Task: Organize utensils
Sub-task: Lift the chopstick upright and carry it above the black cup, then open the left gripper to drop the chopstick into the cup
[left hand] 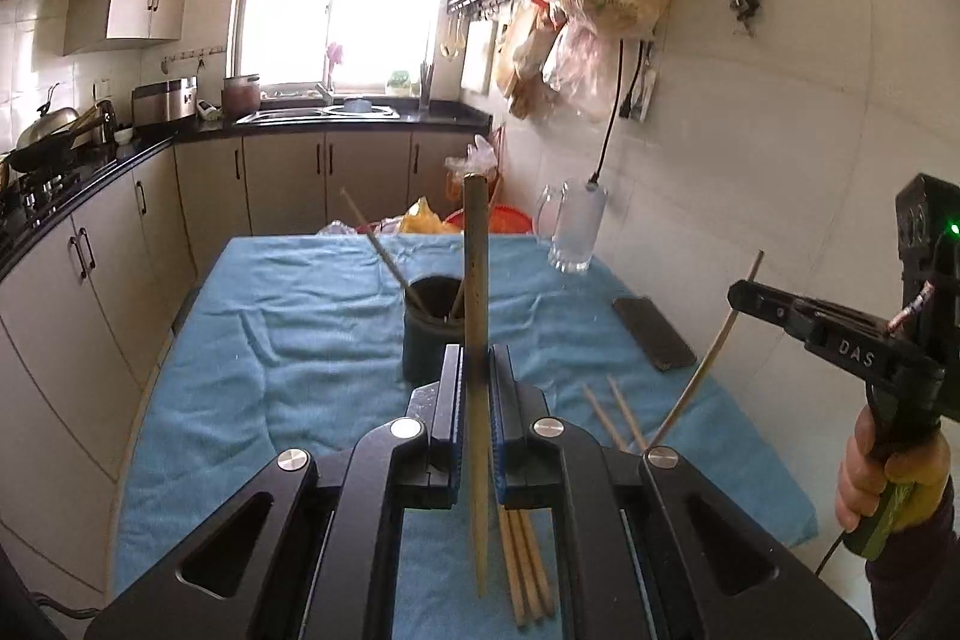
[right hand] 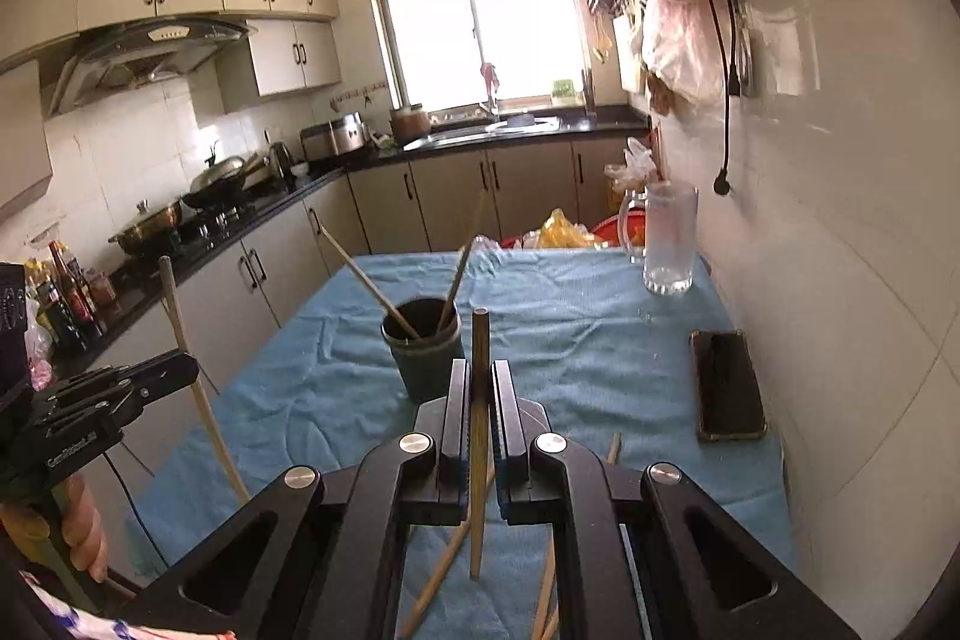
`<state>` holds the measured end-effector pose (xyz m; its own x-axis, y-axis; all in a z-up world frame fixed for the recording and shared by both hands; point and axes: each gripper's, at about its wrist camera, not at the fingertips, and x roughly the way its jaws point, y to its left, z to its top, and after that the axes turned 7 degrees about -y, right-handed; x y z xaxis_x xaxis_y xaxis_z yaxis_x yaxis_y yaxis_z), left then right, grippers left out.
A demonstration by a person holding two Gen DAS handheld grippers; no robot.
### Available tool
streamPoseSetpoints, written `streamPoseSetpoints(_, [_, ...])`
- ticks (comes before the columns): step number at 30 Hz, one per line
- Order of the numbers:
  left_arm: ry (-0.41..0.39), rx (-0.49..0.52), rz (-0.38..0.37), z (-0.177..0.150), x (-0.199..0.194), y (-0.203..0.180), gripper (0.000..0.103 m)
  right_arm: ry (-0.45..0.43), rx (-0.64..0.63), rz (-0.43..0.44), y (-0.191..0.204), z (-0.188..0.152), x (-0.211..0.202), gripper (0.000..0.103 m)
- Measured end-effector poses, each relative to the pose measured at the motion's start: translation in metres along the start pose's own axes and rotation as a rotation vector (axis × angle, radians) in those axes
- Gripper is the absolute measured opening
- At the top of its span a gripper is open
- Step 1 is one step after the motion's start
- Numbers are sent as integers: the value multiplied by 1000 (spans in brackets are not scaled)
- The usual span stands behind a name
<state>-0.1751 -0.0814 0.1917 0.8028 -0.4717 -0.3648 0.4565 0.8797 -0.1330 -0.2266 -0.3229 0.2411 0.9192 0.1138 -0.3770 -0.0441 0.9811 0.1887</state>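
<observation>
Because each gripper carries one chopstick upright, both look staged for dropping into the dark cup [left hand: 433, 328] at the middle of the desk [left hand: 288, 340]. The left gripper [left hand: 477, 370] is clamped on a wooden chopstick [left hand: 477, 280], pinching it partway along so the blunt end stands high and the tapered end hangs below the jaws. The right gripper [right hand: 478, 400] is closed the same way on a second chopstick [right hand: 478, 352], held near vertical (a sensible attitude, in all likelihood, for sliding a thin stick into a narrow mouth). Both grippers hover short of the cup, above the near half of the desk.

The cup is a round, matte, dark-green cylinder, and two chopsticks [right hand: 384, 298] already lean in it against opposite sides of the rim. Loose chopsticks [left hand: 618, 412] lie flat on the cloth near the front edge, some passing under the left gripper, so the sorting seems partly done.

The sticks are pale bamboo or wood, slender and straight. A blue towel-like cloth [right hand: 570, 316], rumpled into soft creases, covers the desk. A clear glass mug [right hand: 666, 238] stands at the far right corner, and a flat black phone [right hand: 726, 388] lies near the tiled wall.
</observation>
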Motion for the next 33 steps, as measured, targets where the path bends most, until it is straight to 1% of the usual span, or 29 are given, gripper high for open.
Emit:
streamPoseSetpoints(4, [-21, -35, 0, 22, 13, 7, 7, -30, -21, 9, 6, 22, 4, 6])
streamPoseSetpoints(9, [-80, -61, 27, 58, 31, 16, 7, -77, -56, 20, 18, 58, 13, 6])
streamPoseSetpoints(12, [-101, -114, 40, 81, 50, 26, 7, -101, -53, 37, 24, 80, 25, 6])
streamPoseSetpoints(14, [-116, -134, 54, 94, 61, 30, 7, -113, -37, 48, 26, 95, 39, 6])
streamPoseSetpoints(17, [-152, -134, 85, 110, 79, 32, 7, -115, -2, 66, 27, 111, 63, 6])
streamPoseSetpoints(21, [-163, -147, 99, 126, 105, 34, 7, -122, 20, 73, 31, 125, 95, 6])
streamPoseSetpoints(25, [-165, -124, 134, 132, 136, 36, 7, -108, 48, 74, 30, 126, 131, 6])
streamPoseSetpoints(28, [-118, -120, 133, 126, 164, 41, 7, -67, 60, 62, 26, 117, 158, 7])
streamPoseSetpoints(32, [-31, -125, 126, 106, 196, 48, 7, 4, 66, 53, 18, 96, 187, 7])
streamPoseSetpoints(33, [-19, -126, 128, 102, 200, 48, 7, 25, 66, 50, 17, 90, 195, 7])
